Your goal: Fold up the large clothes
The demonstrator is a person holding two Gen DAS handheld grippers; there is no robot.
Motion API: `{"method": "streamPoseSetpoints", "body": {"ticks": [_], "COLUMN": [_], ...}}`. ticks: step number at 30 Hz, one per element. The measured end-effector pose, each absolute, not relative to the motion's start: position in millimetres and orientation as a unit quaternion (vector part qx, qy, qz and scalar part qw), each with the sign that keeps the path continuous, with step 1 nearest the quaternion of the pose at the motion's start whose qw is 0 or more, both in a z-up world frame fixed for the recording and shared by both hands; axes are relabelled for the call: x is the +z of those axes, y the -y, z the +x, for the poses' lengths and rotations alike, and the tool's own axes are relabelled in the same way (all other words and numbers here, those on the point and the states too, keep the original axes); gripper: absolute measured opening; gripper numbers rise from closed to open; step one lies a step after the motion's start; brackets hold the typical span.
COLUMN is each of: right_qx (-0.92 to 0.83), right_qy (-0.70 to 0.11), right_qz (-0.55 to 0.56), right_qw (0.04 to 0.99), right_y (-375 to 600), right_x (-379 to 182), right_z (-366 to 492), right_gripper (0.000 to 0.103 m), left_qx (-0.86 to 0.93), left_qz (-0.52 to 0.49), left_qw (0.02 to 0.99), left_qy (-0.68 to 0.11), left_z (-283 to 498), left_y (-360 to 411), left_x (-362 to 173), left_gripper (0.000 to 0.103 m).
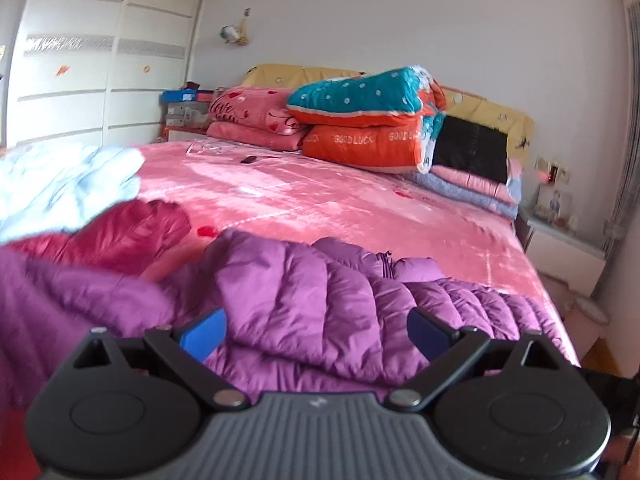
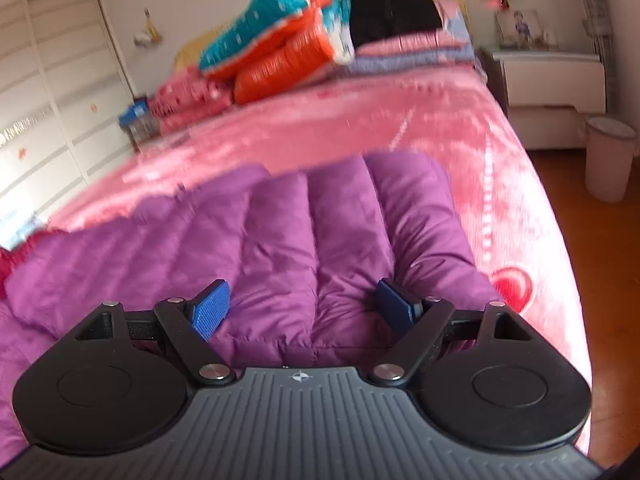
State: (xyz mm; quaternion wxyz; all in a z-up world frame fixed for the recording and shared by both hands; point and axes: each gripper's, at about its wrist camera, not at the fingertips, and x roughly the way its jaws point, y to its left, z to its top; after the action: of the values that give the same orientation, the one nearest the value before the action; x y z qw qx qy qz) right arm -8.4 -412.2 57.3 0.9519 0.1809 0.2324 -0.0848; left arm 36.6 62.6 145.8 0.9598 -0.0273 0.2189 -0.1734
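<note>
A purple quilted down jacket [image 1: 320, 300] lies spread over the near part of a pink bedspread [image 1: 320, 192]. My left gripper [image 1: 316, 336] hovers low over its rumpled middle, blue pads [image 1: 202, 334] wide apart, open, with a bulge of jacket between the fingers but not pinched. In the right wrist view the same jacket [image 2: 320, 220] shows a flat, folded panel near the bed's right edge. My right gripper [image 2: 304, 312] stands open just above that panel, its pads [image 2: 210, 310] clear of the fabric.
A dark red jacket [image 1: 120, 232] and a light blue garment [image 1: 60, 184] lie at the left. Folded quilts [image 1: 360, 120] are stacked at the headboard. A white nightstand [image 2: 552, 80] and a bin [image 2: 608, 156] stand right of the bed; a wardrobe [image 1: 100, 60] is left.
</note>
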Motion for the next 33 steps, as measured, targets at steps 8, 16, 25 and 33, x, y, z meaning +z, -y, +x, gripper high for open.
{"method": "streamPoseSetpoints", "body": {"ticks": [8, 16, 25, 33], "right_qx": [-0.095, -0.099, -0.105, -0.104], "right_qy": [-0.258, -0.268, -0.274, -0.271], "right_qz": [0.144, 0.129, 0.108, 0.106], "right_qw": [0.951, 0.95, 0.95, 0.951], "right_y": [405.5, 407.1, 403.8, 407.7], "right_x": [60.5, 56.2, 56.7, 57.9], "right_z": [-0.8, 2.8, 11.0, 10.9], "right_gripper": [0.103, 0.103, 0.103, 0.103], "left_qx": [-0.184, -0.125, -0.123, -0.12], "left_qz": [-0.034, -0.076, -0.084, -0.081], "left_qw": [0.955, 0.943, 0.947, 0.95], "left_qy": [-0.231, -0.299, -0.285, -0.277], "left_z": [105.0, 160.1, 157.7, 113.4], "left_y": [-29.3, -41.0, -44.1, -53.0], "left_x": [136.3, 84.6, 57.2, 104.8], "left_gripper": [0.095, 0.085, 0.087, 0.086]}}
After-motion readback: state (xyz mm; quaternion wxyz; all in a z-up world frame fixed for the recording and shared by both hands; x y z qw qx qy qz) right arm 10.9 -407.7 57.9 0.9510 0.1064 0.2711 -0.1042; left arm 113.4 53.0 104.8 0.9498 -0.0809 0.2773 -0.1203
